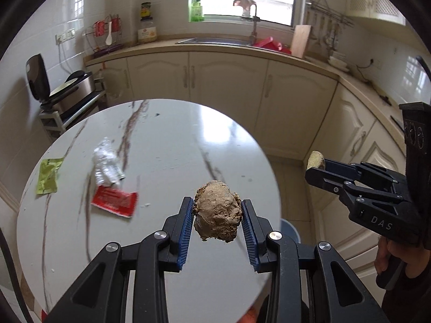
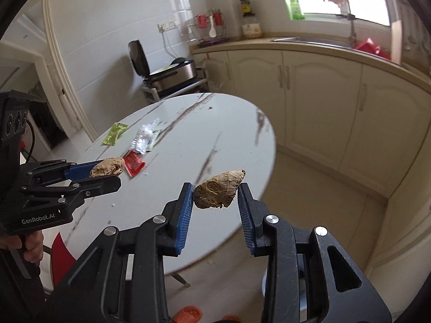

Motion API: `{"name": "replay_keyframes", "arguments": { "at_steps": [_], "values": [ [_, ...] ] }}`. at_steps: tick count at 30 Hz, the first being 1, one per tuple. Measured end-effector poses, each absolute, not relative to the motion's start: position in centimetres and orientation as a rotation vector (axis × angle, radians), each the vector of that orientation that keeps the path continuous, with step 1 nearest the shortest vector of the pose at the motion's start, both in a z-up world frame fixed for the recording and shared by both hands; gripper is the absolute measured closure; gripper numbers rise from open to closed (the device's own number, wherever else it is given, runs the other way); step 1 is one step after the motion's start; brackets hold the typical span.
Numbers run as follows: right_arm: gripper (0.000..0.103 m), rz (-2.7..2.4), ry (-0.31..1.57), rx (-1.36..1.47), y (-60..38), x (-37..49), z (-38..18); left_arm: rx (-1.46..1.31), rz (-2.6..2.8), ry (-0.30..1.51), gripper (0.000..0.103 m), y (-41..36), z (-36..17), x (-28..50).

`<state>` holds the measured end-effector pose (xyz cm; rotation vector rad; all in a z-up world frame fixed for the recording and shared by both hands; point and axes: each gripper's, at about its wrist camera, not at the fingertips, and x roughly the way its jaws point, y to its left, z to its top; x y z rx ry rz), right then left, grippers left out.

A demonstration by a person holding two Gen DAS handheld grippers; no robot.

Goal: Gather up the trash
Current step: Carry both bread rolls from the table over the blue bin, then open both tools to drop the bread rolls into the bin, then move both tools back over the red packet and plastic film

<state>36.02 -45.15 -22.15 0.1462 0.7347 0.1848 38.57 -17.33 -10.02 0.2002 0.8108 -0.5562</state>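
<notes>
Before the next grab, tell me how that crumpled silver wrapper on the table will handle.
The crumpled silver wrapper looks thin and creased, so probably light and floppy. It may crush flat when pinched, and could slide on the glossy table if nudged.

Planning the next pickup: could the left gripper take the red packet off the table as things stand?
Probably not yet: the left gripper is shut on a brown lump, so its jaws are full. The red packet lies uncovered on the table.
</notes>
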Motion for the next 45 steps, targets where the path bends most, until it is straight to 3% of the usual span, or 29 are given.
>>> {"name": "replay_keyframes", "arguments": {
  "at_steps": [9, 20, 21, 23, 29, 32, 36, 38, 45],
  "values": [
    [0.071, 0.0, 0.737, 0.314, -56.2, 31.0, -25.9, 0.296, -0.765, 0.887, 0.071, -30.7, -13.4, 36.1],
    [0.071, -0.087, 0.816, 0.462, -63.0, 31.0, -33.5, 0.392, -0.814, 1.033, 0.069, -41.0, -21.0, 39.4],
    [0.071, -0.09, 0.827, 0.47, -63.4, 31.2, -34.1, 0.389, -0.818, 1.04, 0.067, -41.5, -21.3, 40.0],
    [0.071, -0.095, 0.844, 0.481, -63.9, 31.2, -35.0, 0.401, -0.812, 1.03, 0.047, -42.1, -21.9, 41.6],
    [0.07, -0.096, 0.863, 0.5, -64.2, 32.5, -36.5, 0.374, -0.784, 0.977, 0.028, -41.9, -21.6, 42.7],
    [0.066, -0.103, 0.864, 0.518, -64.1, 32.6, -36.9, 0.378, -0.759, 0.936, 0.028, -40.4, -20.5, 41.7],
    [0.045, -0.111, 0.84, 0.516, -63.1, 31.8, -36.0, 0.363, -0.723, 0.879, 0.025, -37.8, -18.3, 39.7],
    [0.044, -0.109, 0.824, 0.506, -62.6, 31.4, -35.0, 0.357, -0.701, 0.843, 0.023, -36.2, -17.0, 38.6],
    [0.027, -0.071, 0.728, 0.443, -58.4, 29.6, -28.8, 0.277, -0.632, 0.74, 0.011, -29.2, -13.1, 34.0]
  ]
}}
